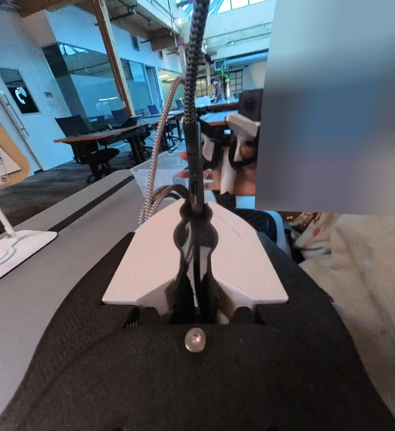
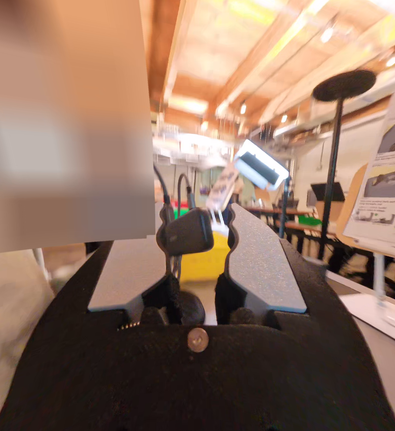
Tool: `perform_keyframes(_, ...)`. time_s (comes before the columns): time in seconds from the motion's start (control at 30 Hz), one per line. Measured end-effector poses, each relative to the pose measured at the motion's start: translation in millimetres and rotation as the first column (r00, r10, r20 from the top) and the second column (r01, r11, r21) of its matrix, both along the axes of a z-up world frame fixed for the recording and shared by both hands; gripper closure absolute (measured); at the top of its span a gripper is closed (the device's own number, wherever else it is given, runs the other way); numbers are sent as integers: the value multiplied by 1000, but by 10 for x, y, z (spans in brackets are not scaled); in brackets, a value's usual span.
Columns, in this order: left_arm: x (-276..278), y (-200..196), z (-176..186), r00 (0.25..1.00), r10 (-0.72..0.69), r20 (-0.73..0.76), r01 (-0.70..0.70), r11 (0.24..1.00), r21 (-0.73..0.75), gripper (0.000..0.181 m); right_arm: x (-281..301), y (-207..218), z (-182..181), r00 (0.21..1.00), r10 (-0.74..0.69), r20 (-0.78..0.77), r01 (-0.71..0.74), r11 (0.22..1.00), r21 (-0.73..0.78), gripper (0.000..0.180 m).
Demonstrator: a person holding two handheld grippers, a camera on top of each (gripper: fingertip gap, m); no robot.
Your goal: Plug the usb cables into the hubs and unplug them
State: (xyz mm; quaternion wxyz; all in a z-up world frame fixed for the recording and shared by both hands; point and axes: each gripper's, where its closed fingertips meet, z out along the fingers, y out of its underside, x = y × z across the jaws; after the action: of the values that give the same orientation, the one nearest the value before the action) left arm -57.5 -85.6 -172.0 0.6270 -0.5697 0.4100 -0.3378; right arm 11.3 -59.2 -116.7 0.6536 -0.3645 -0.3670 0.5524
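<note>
My left gripper is shut on a slim dark hub, held upright and edge-on with a port facing me. A black-and-white braided cable rises from the hub's top. A grey braided cable loops to its left. Behind the hub, a hand holds the right gripper's white fingers. In the right wrist view my right gripper is open. A dark rounded hub body sits between its fingers, against the left one and apart from the right one. Thin cables rise from it.
A grey table carries a white stand base. A clear plastic bin lies behind the cables. The right wrist view shows a yellow bin, a document stand, a black pole and a light panel.
</note>
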Motion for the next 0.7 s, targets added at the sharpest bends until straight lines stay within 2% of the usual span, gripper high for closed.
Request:
perform_keyframes(0.1, -66, -13, -81, 996, 6, -85, -5, 1000, 10, 168, -175, -60, -226, 936, -117, 333, 51, 978, 200, 131)
perform_keyframes(0.2, -53, -96, -141, 989, -43, -139, 45, 999, 7, 169, -320, -147, -340, 848, -200, 491, -17, 915, 402, 141)
perform_keyframes(0.27, -31, -133, -141, 987, -65, -144, 68, 998, 14, 169, -420, -248, -464, 784, -114, 610, -148, 920, 363, 147)
perform_keyframes(0.3, -14, -163, -152, 985, -89, -148, 91, 996, 9, 169, -456, -277, -550, 743, -73, 666, -203, 923, 328, 157)
perform_keyframes(0.37, -8, -163, -199, 980, -91, -179, 93, 996, 7, 168, -477, -292, -714, 671, -17, 741, -268, 927, 264, 163)
perform_keyframes(0.43, -31, -104, -222, 979, -47, -200, 51, 999, 15, 167, -490, -271, -742, 685, 6, 729, -258, 937, 236, 167)
perform_keyframes(0.5, -81, -7, -124, 986, 44, -164, -38, 999, 39, 161, -502, -239, -639, 779, 24, 626, -202, 955, 215, 167)
perform_keyframes(0.6, -218, 71, 317, 979, 192, 74, -202, 966, 159, 129, -448, -125, -434, 908, 59, 414, -108, 989, 96, 167)
perform_keyframes(0.63, -293, 96, 449, 957, 250, 148, -275, 942, 190, 127, -411, -65, -352, 943, 65, 326, -84, 996, 42, 167)
perform_keyframes(0.7, -325, 31, 620, 932, 268, 243, -327, 911, 252, 126, -331, 50, -223, 984, 73, 164, -63, 996, -65, 167)
